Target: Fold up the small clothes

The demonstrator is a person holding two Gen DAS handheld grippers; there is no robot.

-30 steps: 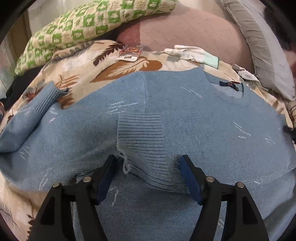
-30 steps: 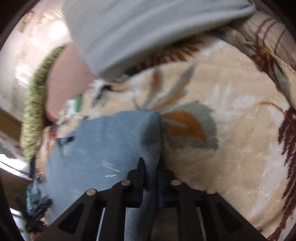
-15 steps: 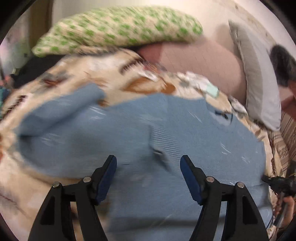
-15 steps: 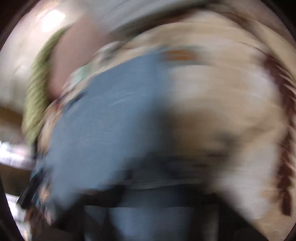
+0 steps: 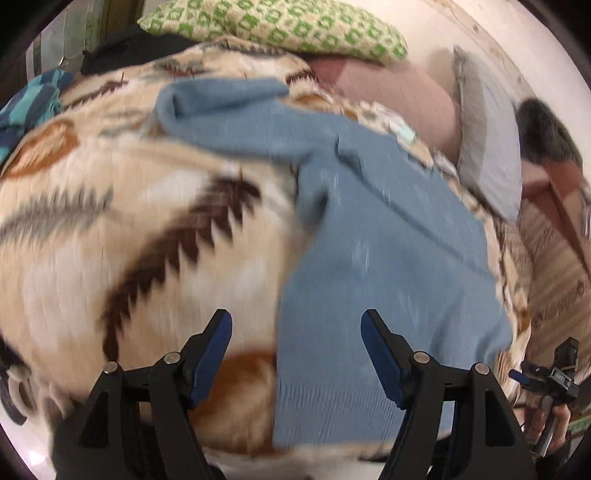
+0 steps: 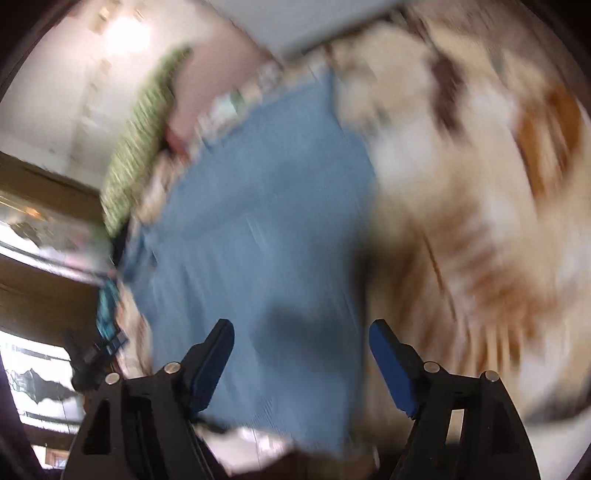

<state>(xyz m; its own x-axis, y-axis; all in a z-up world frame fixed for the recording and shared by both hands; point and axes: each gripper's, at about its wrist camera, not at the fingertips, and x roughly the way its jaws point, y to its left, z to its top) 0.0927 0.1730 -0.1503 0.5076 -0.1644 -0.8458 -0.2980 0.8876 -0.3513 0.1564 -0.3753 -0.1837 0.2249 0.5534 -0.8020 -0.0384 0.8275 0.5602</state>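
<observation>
From the left wrist, the left gripper [image 5: 296, 325] stood with its fingers wide apart and nothing between them, held above the blanket [image 5: 140, 236]. The sweater [image 5: 376, 251] lay on that blanket as a long blue panel, its ribbed hem nearest the gripper, right of centre. The hem's left edge fell between the two fingertips, and the right finger [image 5: 380, 350] overlapped the knit in this view; whether it touched could not be told. One sleeve [image 5: 218, 107] trailed off from the far end of the sweater to the left, bunched on the blanket. Beyond the sweater were a green-checked pillow [image 5: 280, 26], a pink cushion [image 5: 399, 96] under it and a grey pillow [image 5: 487, 147] to the right. A teal striped cloth [image 5: 29, 107] sat at the blanket's far left edge. The right gripper [image 5: 550, 376] showed just off the sweater's near right corner; its fingers could not be made out from here.

From the right wrist, blurred, the right gripper [image 6: 301, 332] was also spread wide and empty. The sweater [image 6: 266, 229] ran away from it up the middle, with the blanket [image 6: 461, 221] to the sweater's right. The left fingertip lay over the knit and the right one near its right edge. The green pillow [image 6: 140, 140] was beyond the sweater on the left, and the left gripper [image 6: 96, 354] appeared dark beside the sweater's near left edge
</observation>
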